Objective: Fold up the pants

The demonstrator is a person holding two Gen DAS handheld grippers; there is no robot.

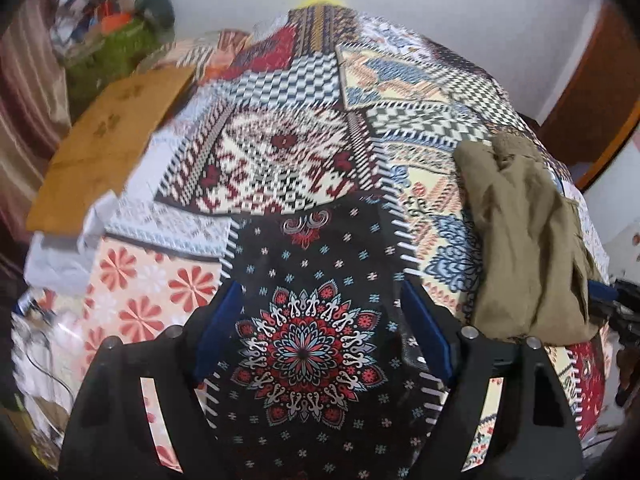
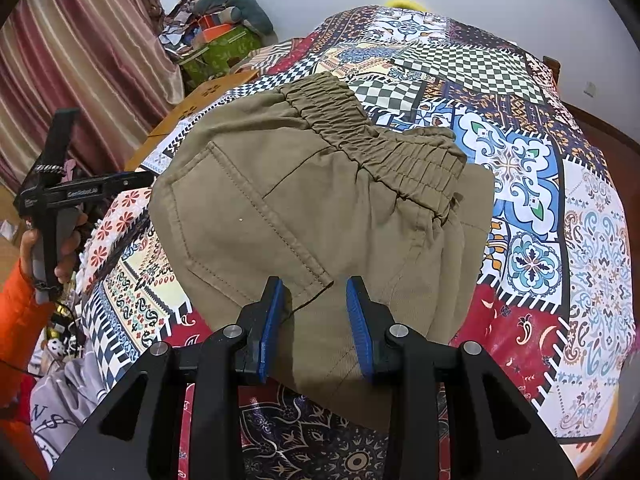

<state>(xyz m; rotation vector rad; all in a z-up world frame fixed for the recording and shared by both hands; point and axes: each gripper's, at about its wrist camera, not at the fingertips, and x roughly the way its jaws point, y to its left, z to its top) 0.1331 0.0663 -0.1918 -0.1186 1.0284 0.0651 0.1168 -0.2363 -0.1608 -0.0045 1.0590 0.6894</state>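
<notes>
Khaki pants (image 2: 320, 200) lie folded on the patchwork quilt (image 2: 520, 184), their elastic waistband (image 2: 384, 140) at the far end. My right gripper (image 2: 316, 300) has its blue pads on either side of the near part of the pants, closed in on the cloth, which fills the gap. In the left wrist view the pants (image 1: 524, 232) sit at the right. My left gripper (image 1: 320, 292) hangs open over the quilt's black mandala patch (image 1: 308, 352) with nothing between its fingers. A hand in an orange sleeve (image 2: 20, 300) holds that gripper left of the pants.
A wooden board (image 1: 112, 140) lies at the bed's far left edge. Behind it stands a green box with piled items (image 2: 224, 48). A striped curtain (image 2: 80, 60) hangs at the left. Grey cloth (image 2: 68, 392) lies off the near left. The bed's wooden frame (image 2: 600, 128) runs along the right.
</notes>
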